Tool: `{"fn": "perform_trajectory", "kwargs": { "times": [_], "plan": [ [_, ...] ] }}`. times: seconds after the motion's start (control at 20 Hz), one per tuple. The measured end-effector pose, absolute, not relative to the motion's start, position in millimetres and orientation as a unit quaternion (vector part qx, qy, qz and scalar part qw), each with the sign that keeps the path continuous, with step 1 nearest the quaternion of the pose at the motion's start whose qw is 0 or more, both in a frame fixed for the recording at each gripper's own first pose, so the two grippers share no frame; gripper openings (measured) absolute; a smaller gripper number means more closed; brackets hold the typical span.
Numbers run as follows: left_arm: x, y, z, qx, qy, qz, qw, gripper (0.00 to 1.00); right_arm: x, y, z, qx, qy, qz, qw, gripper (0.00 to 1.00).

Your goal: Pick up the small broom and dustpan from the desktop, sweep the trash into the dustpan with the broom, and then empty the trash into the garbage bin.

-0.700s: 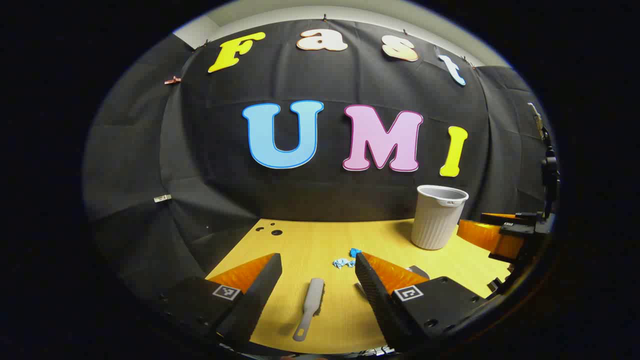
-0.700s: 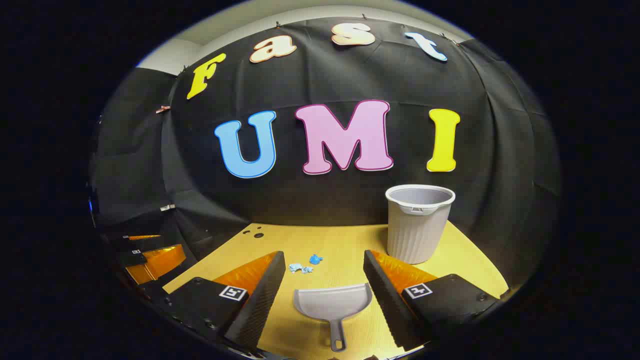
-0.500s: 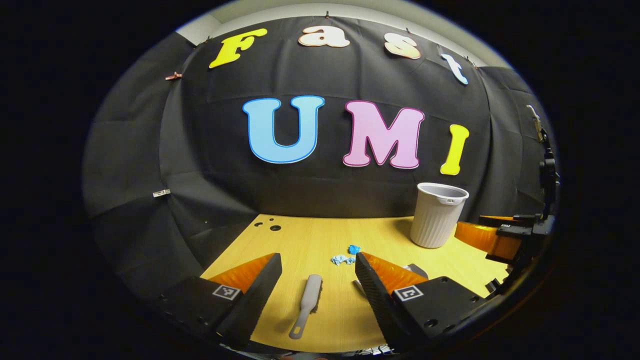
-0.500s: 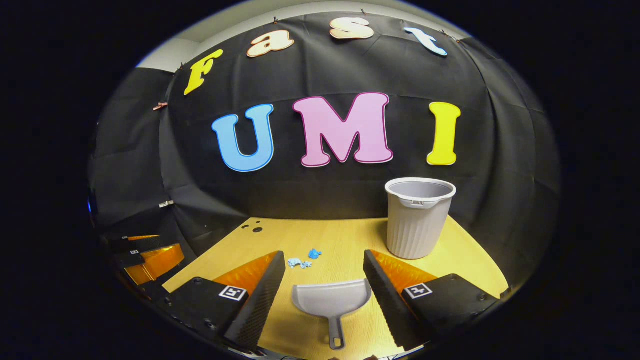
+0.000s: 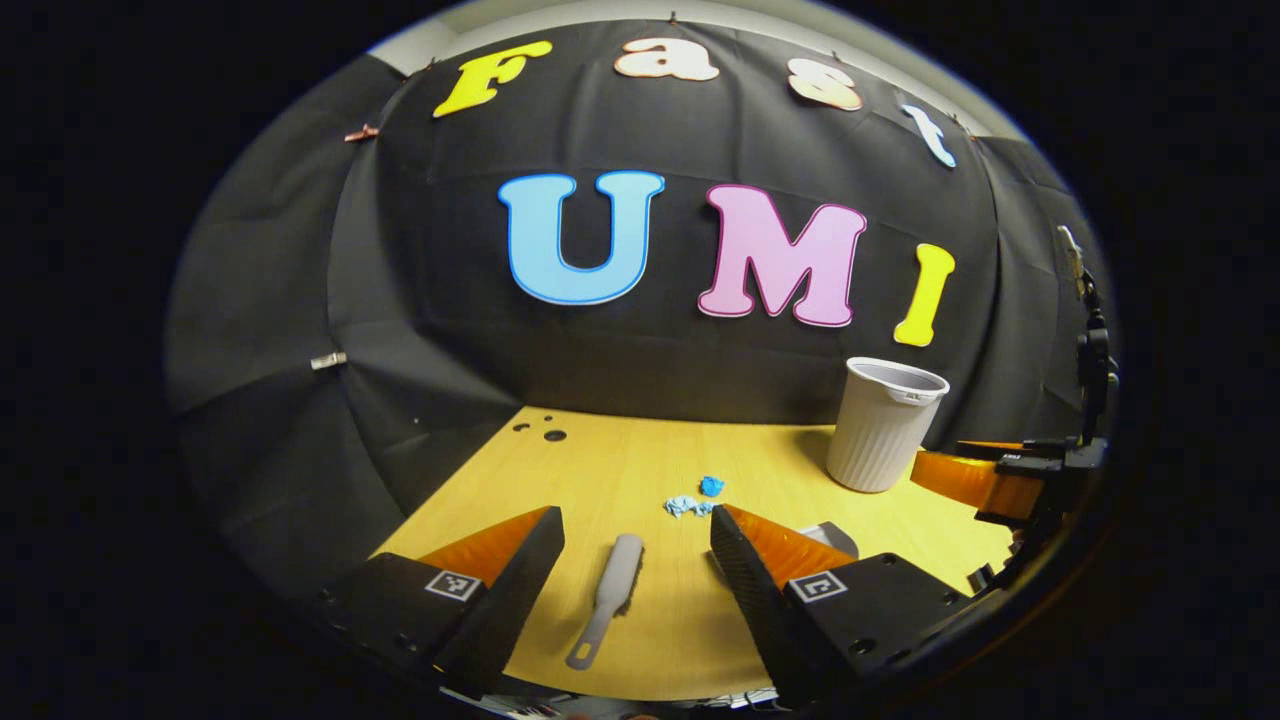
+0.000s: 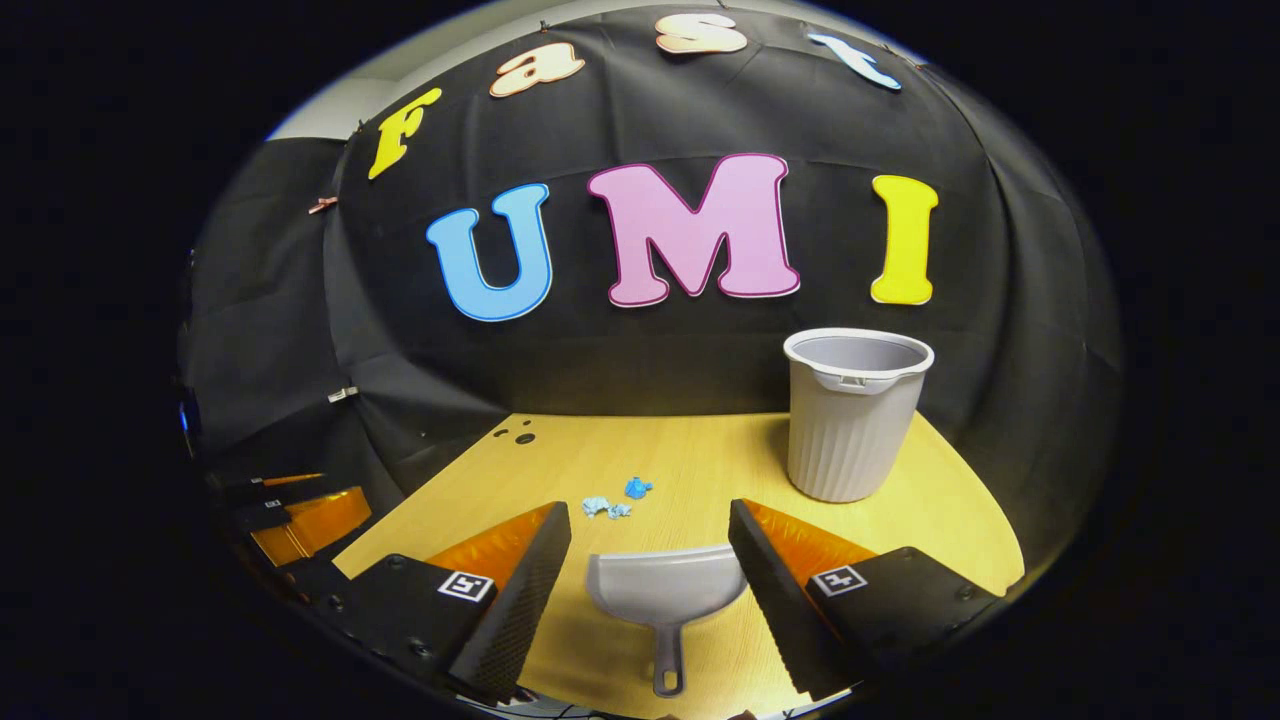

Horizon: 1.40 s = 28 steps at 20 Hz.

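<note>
In the left gripper view, the left gripper [image 5: 637,560] occupies the bottom of the frame with its jaws spread wide and nothing between the fingers in contact with them. The small broom [image 5: 608,596] lies flat on the desktop [image 5: 600,470] in the gap between the two fingers, touching neither, with its handle end toward the lower edge of the frame and its head pointing up-frame. Just right of the right-hand finger, a corner of the dustpan [image 5: 835,540] shows on the desktop. Above the broom, at frame centre, the blue trash [image 5: 697,497] lies in a small cluster of crumpled scraps. Farther up and to the right, the garbage bin [image 5: 884,423] stands upright on the desktop near the wall [image 5: 420,300]. The right gripper [image 5: 1000,478] shows at the right edge of this frame, beside the bin. In the right gripper view, the right gripper [image 6: 650,575] fills the bottom of the frame, likewise fully parted and holding nothing. The dustpan [image 6: 665,598] lies flat on the desktop [image 6: 700,450] between its fingers, with its handle toward the lower edge and its mouth facing up-frame; contact with the fingers cannot be determined. Above the dustpan, slightly left of centre, the trash [image 6: 619,499] rests on the desktop. The garbage bin [image 6: 853,415] stands upright at right of centre, well apart from the trash. The left gripper [image 6: 300,515] appears at the lower left edge of this frame.
</note>
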<state>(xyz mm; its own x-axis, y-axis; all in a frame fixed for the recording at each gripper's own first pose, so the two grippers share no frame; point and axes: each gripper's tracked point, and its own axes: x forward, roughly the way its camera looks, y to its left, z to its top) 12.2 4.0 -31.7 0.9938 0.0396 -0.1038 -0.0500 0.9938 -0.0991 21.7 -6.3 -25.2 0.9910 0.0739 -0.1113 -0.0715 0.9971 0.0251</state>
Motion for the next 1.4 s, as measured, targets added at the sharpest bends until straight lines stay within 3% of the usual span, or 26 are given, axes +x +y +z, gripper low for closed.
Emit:
{"fn": "perform_trajectory", "kwargs": {
  "times": [0.25,0.45,1.05,1.4],
  "plan": [
    [22.7,21.4,-83.9,-0.117,0.138,0.049,0.982,0.96,38.1,-13.0,-51.1,0.007,0.101,0.062,0.993,0.99],
    [19.8,44.5,-122.2,-0.098,0.2,0.081,0.971,0.96,47.2,-10.6,-88.7,-0.01,0.155,0.09,0.984,0.99],
    [94.9,38.6,-220.9,0.009,0.384,-0.013,0.923,0.96,49.9,-14.9,-182.7,0.054,0.346,0.051,0.935,0.99],
    [116.9,40.0,-274.5,0.114,0.462,-0.053,0.878,0.95,32.1,-32.3,-202.9,0.058,0.368,-0.004,0.928,0.99]
  ]
}}
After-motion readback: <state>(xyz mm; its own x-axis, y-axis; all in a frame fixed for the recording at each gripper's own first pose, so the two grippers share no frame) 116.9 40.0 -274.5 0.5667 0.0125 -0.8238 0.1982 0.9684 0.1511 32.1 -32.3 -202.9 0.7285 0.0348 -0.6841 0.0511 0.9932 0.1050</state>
